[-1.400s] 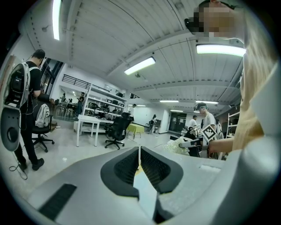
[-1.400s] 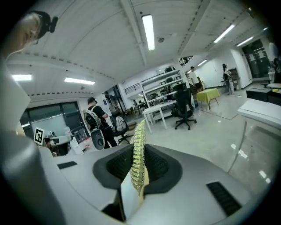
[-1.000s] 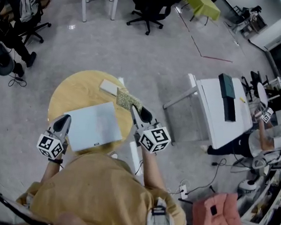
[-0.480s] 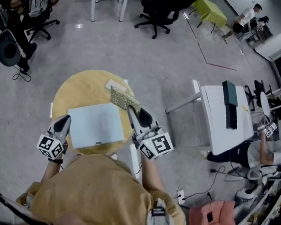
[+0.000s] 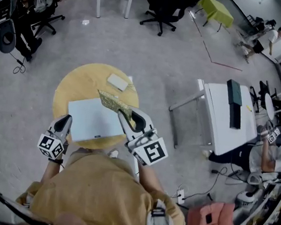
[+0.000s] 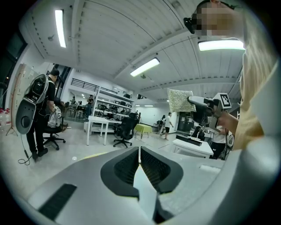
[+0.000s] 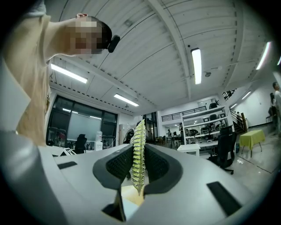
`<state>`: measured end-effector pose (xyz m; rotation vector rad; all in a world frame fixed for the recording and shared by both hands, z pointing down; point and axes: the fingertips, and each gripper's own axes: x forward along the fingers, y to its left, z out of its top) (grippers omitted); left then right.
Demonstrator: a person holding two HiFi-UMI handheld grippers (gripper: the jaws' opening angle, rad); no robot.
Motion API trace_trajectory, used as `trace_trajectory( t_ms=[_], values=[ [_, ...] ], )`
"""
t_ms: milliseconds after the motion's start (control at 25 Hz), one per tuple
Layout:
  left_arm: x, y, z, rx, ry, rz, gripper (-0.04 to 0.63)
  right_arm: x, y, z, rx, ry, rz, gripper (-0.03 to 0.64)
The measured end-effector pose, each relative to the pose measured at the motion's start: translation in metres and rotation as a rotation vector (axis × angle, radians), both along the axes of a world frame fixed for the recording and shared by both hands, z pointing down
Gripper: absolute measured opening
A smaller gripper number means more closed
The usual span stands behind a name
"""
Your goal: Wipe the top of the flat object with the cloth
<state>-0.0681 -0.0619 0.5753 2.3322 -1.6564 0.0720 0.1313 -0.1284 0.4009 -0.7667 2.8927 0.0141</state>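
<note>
In the head view, the right gripper is gripping a yellow-green patterned cloth by one edge. The rest is trailing ahead of its fingers over the far right corner of the pale grey flat rectangular panel, which is lying on the round wooden table. The left gripper is hovering beside the panel's left edge.

In the left gripper view, the fingers are pressing together on nothing.

In the right gripper view, the fingers are clamping the cloth, which is standing thin between them.

The cloth is looking light, soft and limp, so an edge hold suits it. The panel is looking stiff and may slide, so steadying its near edge seems wise.
</note>
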Motion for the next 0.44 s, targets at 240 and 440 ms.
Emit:
trace_trajectory(
  t_ms=[240, 440],
  values=[
    [0.008, 0.008, 0.004, -0.021, -0.026, 0.005, 0.015, 0.013, 0.004, 0.011, 0.001, -0.007, -0.012, 0.061],
    [0.023, -0.002, 0.001, -0.018, -0.033, 0.015, 0.015, 0.020, 0.000, 0.001, -0.010, -0.085, -0.009, 0.061]
  ],
)
